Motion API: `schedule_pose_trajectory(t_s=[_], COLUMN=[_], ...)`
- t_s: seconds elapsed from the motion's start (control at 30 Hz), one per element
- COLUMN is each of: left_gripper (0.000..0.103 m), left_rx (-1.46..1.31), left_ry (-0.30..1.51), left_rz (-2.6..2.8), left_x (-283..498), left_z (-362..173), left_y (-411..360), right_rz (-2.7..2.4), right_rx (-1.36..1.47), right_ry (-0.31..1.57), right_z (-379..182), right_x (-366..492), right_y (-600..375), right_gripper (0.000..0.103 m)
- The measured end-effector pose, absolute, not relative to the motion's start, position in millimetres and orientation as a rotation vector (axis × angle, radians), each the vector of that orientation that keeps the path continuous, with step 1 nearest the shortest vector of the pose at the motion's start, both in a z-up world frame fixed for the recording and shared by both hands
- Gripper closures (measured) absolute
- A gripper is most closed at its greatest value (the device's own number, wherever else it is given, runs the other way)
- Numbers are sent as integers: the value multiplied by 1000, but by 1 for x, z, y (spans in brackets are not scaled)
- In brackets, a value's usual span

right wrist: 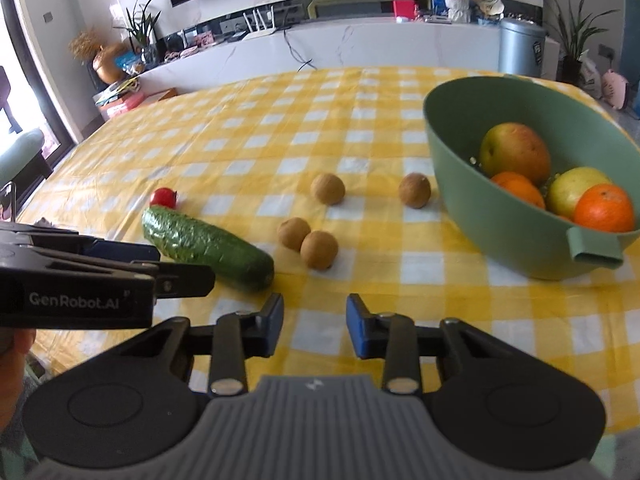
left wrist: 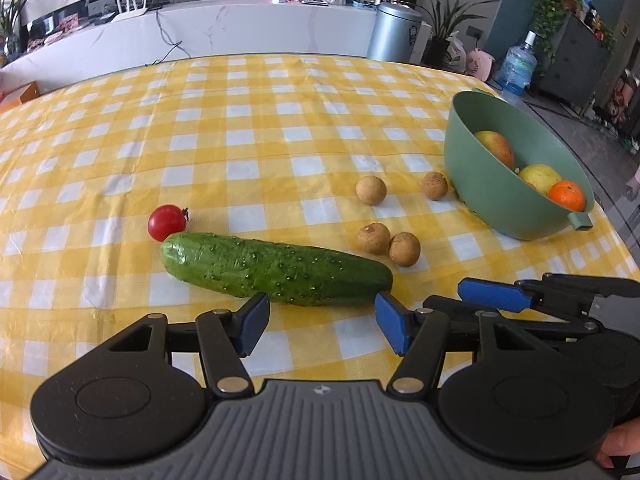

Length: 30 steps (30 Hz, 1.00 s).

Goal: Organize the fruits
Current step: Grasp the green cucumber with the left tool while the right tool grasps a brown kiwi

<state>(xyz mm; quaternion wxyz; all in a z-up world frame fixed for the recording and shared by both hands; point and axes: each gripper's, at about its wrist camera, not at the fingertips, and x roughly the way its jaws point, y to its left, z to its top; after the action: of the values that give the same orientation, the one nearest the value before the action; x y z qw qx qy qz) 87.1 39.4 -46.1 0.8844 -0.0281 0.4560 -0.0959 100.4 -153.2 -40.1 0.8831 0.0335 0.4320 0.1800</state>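
While both grippers, left gripper (left wrist: 322, 322) and right gripper (right wrist: 315, 326), gape wide, we count one cucumber (left wrist: 276, 269), one tomato (left wrist: 167, 222), four longans (left wrist: 371, 190), green bowl (left wrist: 472, 168), yellow checked table (left wrist: 240, 140).

Left gripper (left wrist: 322, 322) jaws wide apart, empty, blue pads (left wrist: 252, 324) just short of the cucumber (left wrist: 276, 268), which lies lengthwise across the yellow checked tablecloth (left wrist: 240, 128). Cherry tomato (left wrist: 167, 222) sits at the cucumber's far left end; four longans on the cloth: two touching (left wrist: 388, 242), two apart (left wrist: 371, 190) nearer the green bowl (left wrist: 480, 184). Bowl tilted, holding an apple (left wrist: 496, 146), a yellow fruit (left wrist: 540, 176) and an orange (left wrist: 567, 195); right gripper (left wrist: 496, 294) enters from the right, its jaw state unclear
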Motion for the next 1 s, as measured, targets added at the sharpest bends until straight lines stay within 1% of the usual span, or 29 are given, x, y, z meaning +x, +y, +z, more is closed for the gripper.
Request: schedule_pose_trajectory(t_s=[0.17,0.23,0.3,0.4,0.53,0.57,0.63,0.67,0.7,0.83,1.0], left_gripper=[31,31,31,30,30,30,29,29,28,27,22], left_rx=[-137,-161,-189,-239,-373,-405,-439,-451,-464,-522,-557], left_ry=[942,933,930,950,977,977,976,976,977,982,992], left_rz=[-158,-147,-149,-123,-91,-86,-72,-64,-58,-50,-12], left_x=[89,90,92,94,98,99,101,102,103,106,111], left_z=[-47,-47,-46,-49,-56,-57,-59,-60,-61,-64,-65], left_y=[52,54,56,61,74,77,81,83,84,89,87], right_rz=[363,355,349,352,343,344,361,375,386,426,444], right_rx=[66,73,91,112,89,87,96,101,100,104,121], right_ry=[890,889,889,893,880,878,880,881,881,892,904], right_z=[-41,-41,-42,-44,-45,-45,-45,-45,-45,-44,-44], right_x=[102,106,110,117,120,120,120,119,119,116,112], right_y=[-150,-148,-146,-142,-134,-134,-135,-135,-135,-136,-137], right_gripper=[71,74,74,74,74,75,80,85,87,91,91])
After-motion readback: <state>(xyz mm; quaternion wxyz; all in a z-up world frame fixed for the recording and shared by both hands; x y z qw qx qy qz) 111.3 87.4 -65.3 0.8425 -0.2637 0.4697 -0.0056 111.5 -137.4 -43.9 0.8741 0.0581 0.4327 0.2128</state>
